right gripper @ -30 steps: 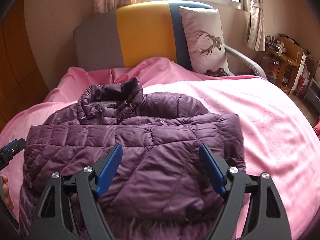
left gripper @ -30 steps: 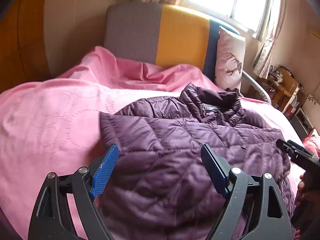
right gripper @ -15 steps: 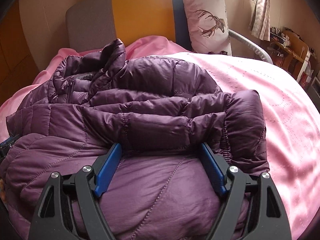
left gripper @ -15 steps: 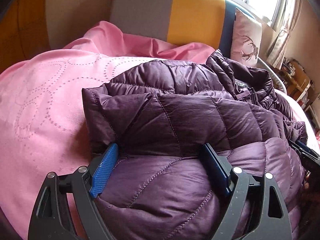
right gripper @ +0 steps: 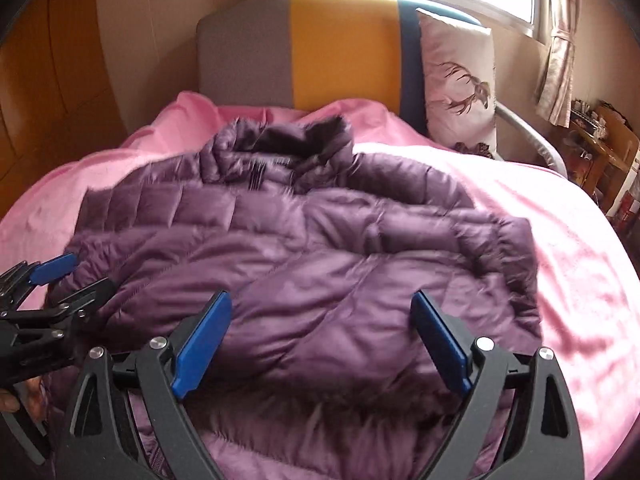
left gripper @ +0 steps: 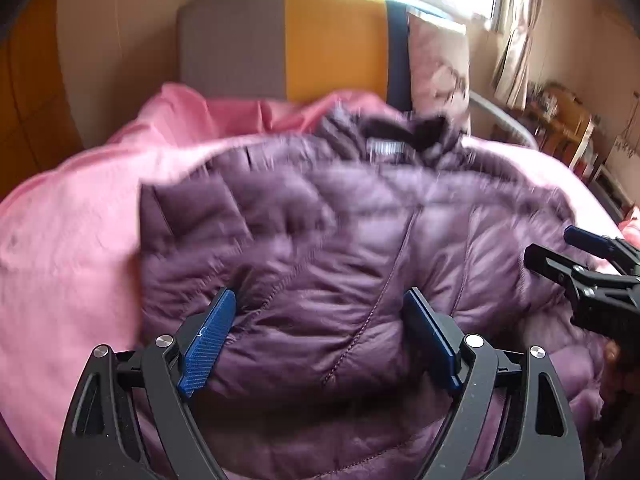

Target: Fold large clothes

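Right wrist view: purple jacket (right gripper: 312, 264) spread on pink bed (right gripper: 580, 248), collar toward headboard, long axis running away from fingers. Both grippers, right (right gripper: 320, 344) and left (left gripper: 320, 340), held apart over hem, equally near.

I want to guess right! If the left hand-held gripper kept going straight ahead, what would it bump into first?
Probably the purple puffy jacket. The left hand-held gripper is open and points right at it, though depth is unclear.

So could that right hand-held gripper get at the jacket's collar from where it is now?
Probably yes. The right hand-held gripper stands open above the purple jacket, and the collar lies straight ahead near the headboard, with only jacket fabric between them. It would need to reach forward, though.
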The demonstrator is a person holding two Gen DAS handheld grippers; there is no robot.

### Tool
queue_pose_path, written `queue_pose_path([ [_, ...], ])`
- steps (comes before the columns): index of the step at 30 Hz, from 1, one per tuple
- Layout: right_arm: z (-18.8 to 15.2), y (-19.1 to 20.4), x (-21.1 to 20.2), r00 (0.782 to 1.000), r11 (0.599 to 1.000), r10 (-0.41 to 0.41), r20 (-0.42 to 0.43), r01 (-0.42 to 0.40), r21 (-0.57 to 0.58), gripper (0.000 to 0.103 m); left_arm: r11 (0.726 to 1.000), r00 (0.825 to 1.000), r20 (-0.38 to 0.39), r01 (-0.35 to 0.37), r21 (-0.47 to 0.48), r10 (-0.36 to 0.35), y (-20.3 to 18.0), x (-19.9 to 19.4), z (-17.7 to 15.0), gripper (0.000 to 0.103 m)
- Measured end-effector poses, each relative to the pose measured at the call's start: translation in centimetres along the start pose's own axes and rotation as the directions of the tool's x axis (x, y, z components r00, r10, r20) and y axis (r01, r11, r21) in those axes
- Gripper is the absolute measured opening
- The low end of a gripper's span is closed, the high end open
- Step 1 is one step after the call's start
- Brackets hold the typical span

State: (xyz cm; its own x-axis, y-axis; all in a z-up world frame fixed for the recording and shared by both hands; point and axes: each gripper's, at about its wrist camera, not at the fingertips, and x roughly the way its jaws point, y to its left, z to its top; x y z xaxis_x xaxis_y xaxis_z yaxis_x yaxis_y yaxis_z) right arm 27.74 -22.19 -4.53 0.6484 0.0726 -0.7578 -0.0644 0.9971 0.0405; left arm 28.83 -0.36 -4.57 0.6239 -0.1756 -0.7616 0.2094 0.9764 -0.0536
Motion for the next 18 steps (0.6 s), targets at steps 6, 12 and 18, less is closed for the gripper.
queue_pose_path([
  [6, -0.8, -0.2, 3.2, 0.998, 0.999, 0.010, -0.057, -0.007, 0.045, 0.092, 0.998, 0.999, -0.042, 0.013, -0.057, -0.015, 1.0, 2.3, -0.7, 0.091],
  [12, -0.9, -0.4, 4.2, 0.997, 0.999, 0.012, -0.070, -0.008, 0.049, 0.093, 0.999, 0.999, -0.045, -0.018, -0.045, 0.016, 0.8, 2.4, -0.9, 0.091],
  [18, -0.9, -0.9, 2.2, 0.998, 0.997, 0.033, -0.049, -0.029, 0.071, 0.098, 0.995, 0.999, 0.039, -0.028, -0.095, 0.032, 0.7, -3.2, -2.2, 0.091],
])
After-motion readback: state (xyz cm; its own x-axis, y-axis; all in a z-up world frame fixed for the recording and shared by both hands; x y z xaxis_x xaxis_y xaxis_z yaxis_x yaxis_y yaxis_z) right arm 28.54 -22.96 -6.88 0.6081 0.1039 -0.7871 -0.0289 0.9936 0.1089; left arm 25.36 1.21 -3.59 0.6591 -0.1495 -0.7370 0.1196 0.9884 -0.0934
